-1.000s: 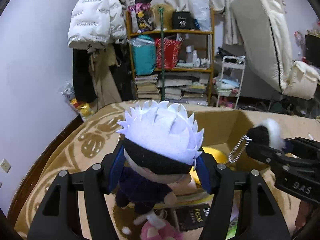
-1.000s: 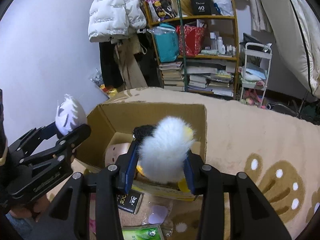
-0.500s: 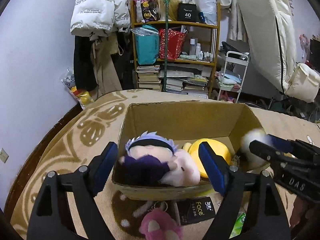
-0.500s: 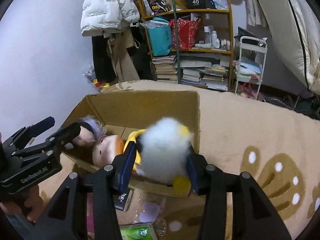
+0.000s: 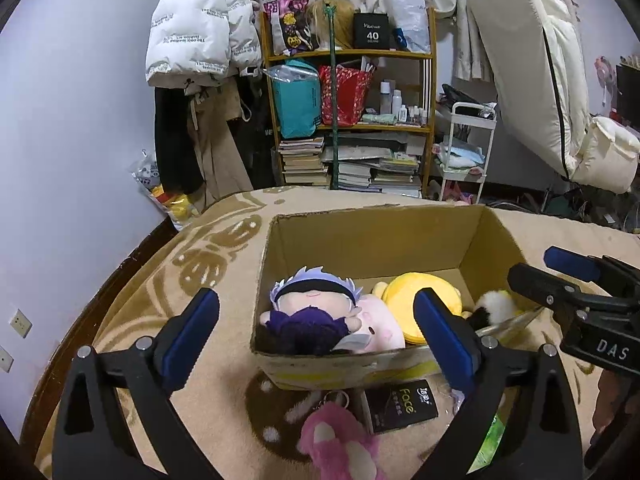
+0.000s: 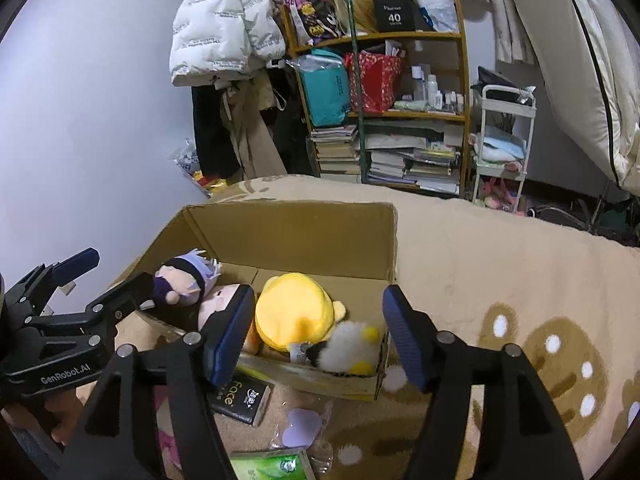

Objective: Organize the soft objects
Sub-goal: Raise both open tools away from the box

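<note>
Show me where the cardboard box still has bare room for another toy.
Bare floor shows along the far wall of the cardboard box behind the yellow plush. The near side is crowded: white-haired doll, pink plush, black-and-white fluffy toy.

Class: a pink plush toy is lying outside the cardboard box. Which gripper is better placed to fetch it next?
Left. The pink plush toy lies directly below the left gripper, whose empty jaws are opening; the right gripper hangs over the box's far end.

Cardboard box (image 6: 280,232) holding yellow plush (image 6: 294,312), white fluffy plush (image 6: 348,346), white-haired doll (image 6: 180,280), right tongs (image 6: 320,332) opening, empty, above the box.
</note>
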Available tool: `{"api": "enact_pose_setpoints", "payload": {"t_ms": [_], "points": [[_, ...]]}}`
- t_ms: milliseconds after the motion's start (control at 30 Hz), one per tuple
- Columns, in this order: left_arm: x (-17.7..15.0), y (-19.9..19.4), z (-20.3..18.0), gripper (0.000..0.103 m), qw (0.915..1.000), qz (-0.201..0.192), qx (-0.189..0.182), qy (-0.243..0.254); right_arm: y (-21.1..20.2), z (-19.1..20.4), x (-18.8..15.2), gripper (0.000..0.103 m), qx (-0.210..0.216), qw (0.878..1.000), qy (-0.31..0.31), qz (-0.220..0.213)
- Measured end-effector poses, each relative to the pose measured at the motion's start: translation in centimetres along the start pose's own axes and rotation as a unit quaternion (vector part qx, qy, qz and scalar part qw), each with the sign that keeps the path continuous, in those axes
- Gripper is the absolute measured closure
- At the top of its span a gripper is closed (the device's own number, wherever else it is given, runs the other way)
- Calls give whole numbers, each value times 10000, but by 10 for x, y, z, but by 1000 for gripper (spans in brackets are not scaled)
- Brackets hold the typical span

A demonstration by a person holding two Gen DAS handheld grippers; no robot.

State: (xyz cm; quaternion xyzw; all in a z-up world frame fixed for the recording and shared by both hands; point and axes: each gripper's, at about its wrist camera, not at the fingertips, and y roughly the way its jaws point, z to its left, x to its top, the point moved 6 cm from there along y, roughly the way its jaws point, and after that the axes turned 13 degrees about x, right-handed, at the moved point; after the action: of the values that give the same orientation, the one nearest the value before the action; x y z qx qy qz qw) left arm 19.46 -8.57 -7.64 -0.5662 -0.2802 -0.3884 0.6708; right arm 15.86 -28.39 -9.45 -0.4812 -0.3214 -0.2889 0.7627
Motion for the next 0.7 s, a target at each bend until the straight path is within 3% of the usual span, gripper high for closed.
{"api": "enact_pose_setpoints", "payload": {"t_ms": [300, 500, 700], "points": [[-1, -47, 27, 4, 9996, -67, 125, -253, -41, 17, 3, 0, 51, 9993, -333, -153], [-4, -80, 59, 1, 9973, -52, 190, -702, -73, 27, 5, 0, 18, 9989, -336, -336], [-21, -97, 73, 1, 9972, 69, 305, -673, -95, 44, 0, 0, 40, 9982, -428, -429]]}}
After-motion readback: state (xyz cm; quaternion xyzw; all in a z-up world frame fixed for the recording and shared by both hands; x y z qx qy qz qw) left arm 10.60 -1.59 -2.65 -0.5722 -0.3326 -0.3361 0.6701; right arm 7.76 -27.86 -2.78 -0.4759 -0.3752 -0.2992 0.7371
